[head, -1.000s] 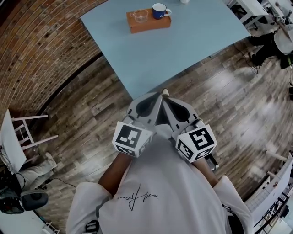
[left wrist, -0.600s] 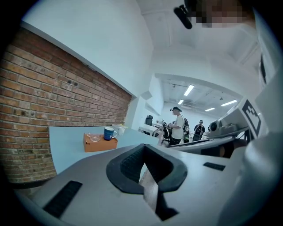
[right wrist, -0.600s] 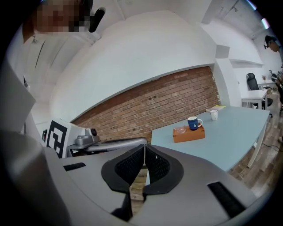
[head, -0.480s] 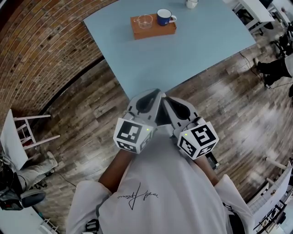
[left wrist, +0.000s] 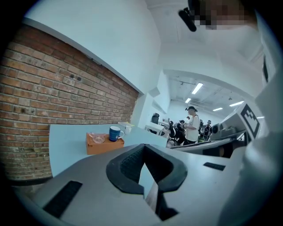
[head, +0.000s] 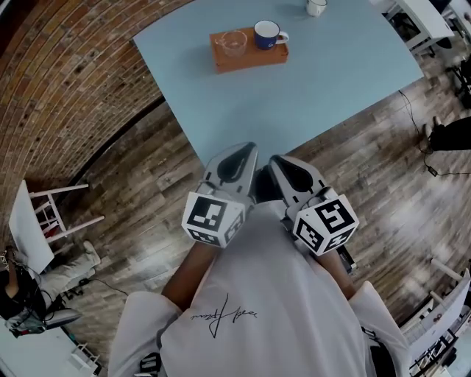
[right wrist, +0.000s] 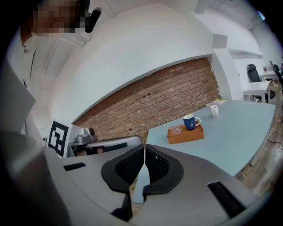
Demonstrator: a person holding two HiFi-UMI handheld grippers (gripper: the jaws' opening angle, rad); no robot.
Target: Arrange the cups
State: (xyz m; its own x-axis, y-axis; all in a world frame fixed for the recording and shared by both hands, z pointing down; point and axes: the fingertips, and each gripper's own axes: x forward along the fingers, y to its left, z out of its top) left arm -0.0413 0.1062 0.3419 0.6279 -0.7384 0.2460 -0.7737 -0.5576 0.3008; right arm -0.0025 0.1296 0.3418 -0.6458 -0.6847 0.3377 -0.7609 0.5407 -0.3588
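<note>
- Left tool (head: 243,153) and right tool (head: 283,163) are both closed, empty, at the bench's (head: 294,103) near corner.
- Blue cup (head: 266,34) and, seemingly, a glass cup (head: 234,42) sit on an orange block (head: 254,57) far across it; a white cup (head: 316,6) stands beyond.
- Likely the approach: next, reach across and open one tool.
- Only the left gripper view shows people (left wrist: 192,126) behind.

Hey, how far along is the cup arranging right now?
Nothing looks arranged yet. A blue mug and a glass cup sit on the orange tray, and a white cup stands apart near the far edge of the table. Nothing is in hand: the left gripper and right gripper have their jaws together and empty, by the table's near corner. Reaching and placing the cups is all left.
</note>
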